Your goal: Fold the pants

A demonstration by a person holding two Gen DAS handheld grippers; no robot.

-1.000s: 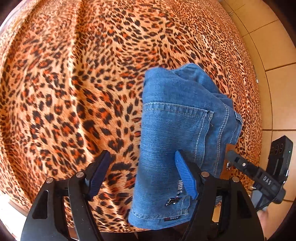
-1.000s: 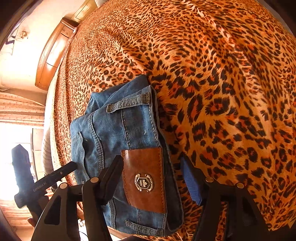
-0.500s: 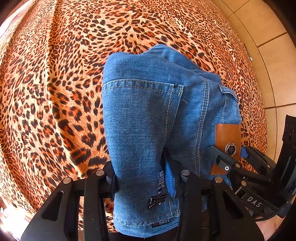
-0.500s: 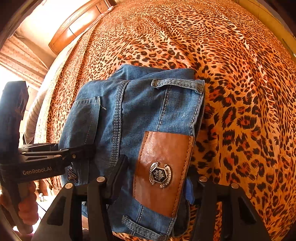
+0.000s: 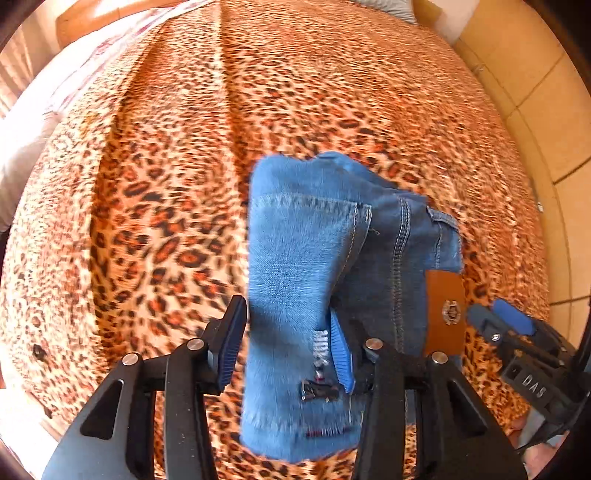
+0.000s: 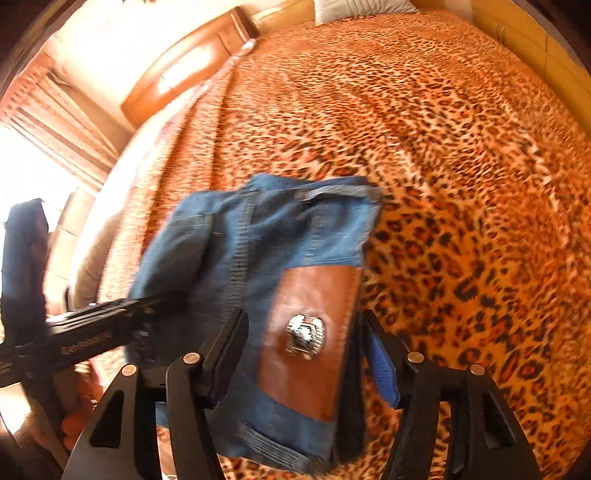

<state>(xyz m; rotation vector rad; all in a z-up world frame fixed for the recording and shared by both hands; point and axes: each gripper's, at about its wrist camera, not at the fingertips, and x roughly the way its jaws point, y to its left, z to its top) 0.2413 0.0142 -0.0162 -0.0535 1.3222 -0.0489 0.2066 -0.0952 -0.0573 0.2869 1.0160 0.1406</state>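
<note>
The folded blue jeans point(image 5: 306, 280) are hanging bunched above the leopard-print bedspread point(image 5: 155, 192), with the waistband end nearest both cameras and the folded bulk reaching away over the bedspread toward its far end. The left gripper point(image 5: 286, 345) is clamping the pocket side of the jeans: one blue-padded finger point(image 5: 231, 339) is pressing on the outer edge of the denim and the other is sitting against the fabric beside a small woven label point(image 5: 320, 350), so the jaws are closed on the cloth. Just beside that hold, on the other half of the waistband, the brown leather patch point(image 6: 314, 332) with its metal emblem is lying between the fingers of the right gripper point(image 6: 301, 352), which is gripping the denim there, one dark finger at the patch's inner side and the blue-padded finger point(image 6: 382, 369) tight against the jeans' outer edge. In the left wrist view the right gripper point(image 5: 509, 328) is showing just past the leather patch point(image 5: 445, 310); in the right wrist view the left gripper point(image 6: 110, 325) is reaching in to the far side of the jeans point(image 6: 280, 236). Beyond the bedspread point(image 6: 461, 184), a wooden headboard point(image 6: 181, 77) and a pale pillow point(image 6: 362, 5) are sitting at its far end, and a tiled floor point(image 5: 535, 110) is running along its edge.
</note>
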